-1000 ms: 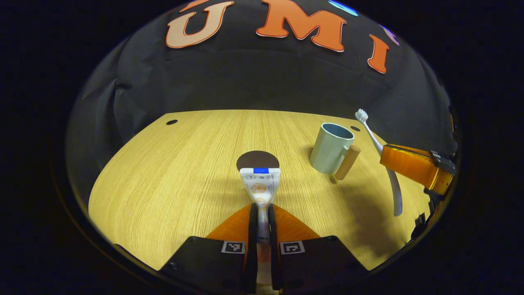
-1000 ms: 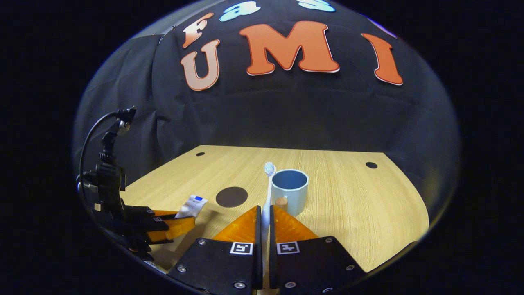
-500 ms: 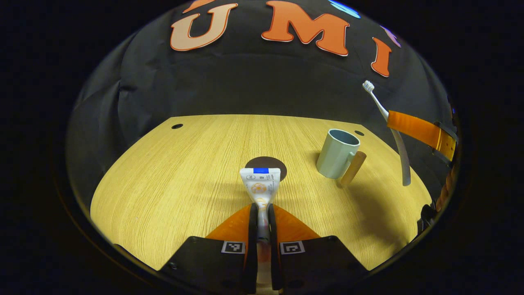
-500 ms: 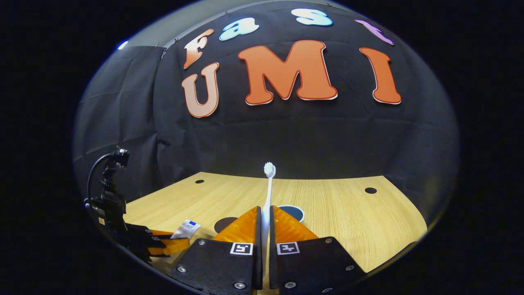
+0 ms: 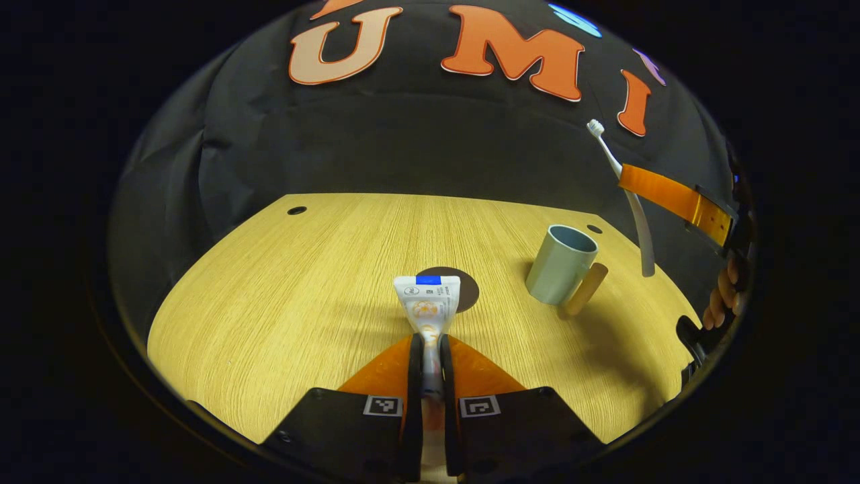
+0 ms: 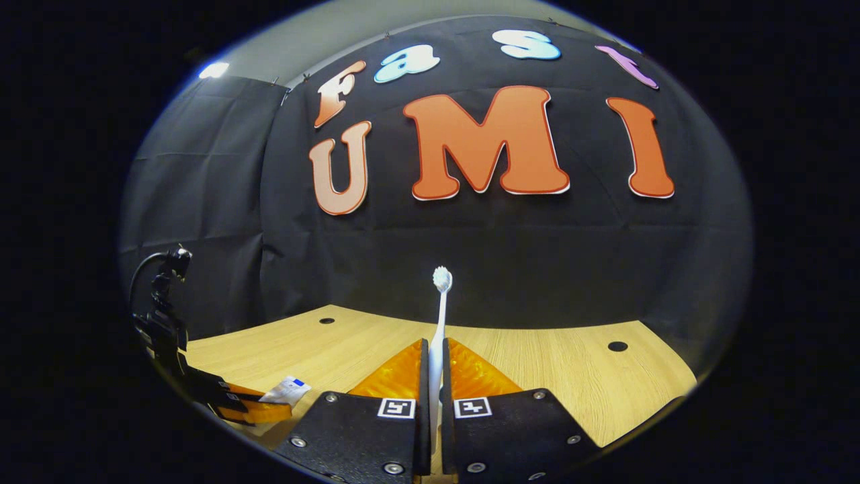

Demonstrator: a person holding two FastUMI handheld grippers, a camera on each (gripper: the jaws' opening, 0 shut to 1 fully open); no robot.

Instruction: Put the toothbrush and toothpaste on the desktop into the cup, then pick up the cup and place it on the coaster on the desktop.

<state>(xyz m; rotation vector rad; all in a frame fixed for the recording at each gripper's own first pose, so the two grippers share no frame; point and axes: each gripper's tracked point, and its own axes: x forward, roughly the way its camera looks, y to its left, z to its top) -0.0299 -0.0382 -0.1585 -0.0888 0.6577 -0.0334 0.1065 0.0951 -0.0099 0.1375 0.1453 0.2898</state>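
My left gripper (image 5: 430, 343) is shut on a white toothpaste tube (image 5: 427, 302), held just above the wooden desktop (image 5: 289, 296). Right behind the tube's blue end lies the dark round coaster (image 5: 463, 289). A pale blue cup (image 5: 561, 263) with a wooden handle stands to the right of it. My right gripper (image 6: 435, 349) is shut on a white toothbrush (image 6: 439, 316), bristles pointing up. In the left gripper view that toothbrush (image 5: 628, 195) hangs high, right of the cup, between the right gripper's orange fingers (image 5: 665, 195). In the right gripper view the left gripper (image 6: 252, 407) carries the tube (image 6: 285, 390) at lower left.
Small dark holes sit near the desktop's far corners (image 5: 296, 210) (image 6: 617, 346). A hand (image 5: 725, 296) holding the right gripper shows at the right edge of the left gripper view. A camera mount with a cable (image 6: 161, 302) rises above the left gripper.
My right gripper has risen and tilted upward with the toothbrush, so the cup has dropped out of its view. The left gripper has barely moved, still holding the tube.
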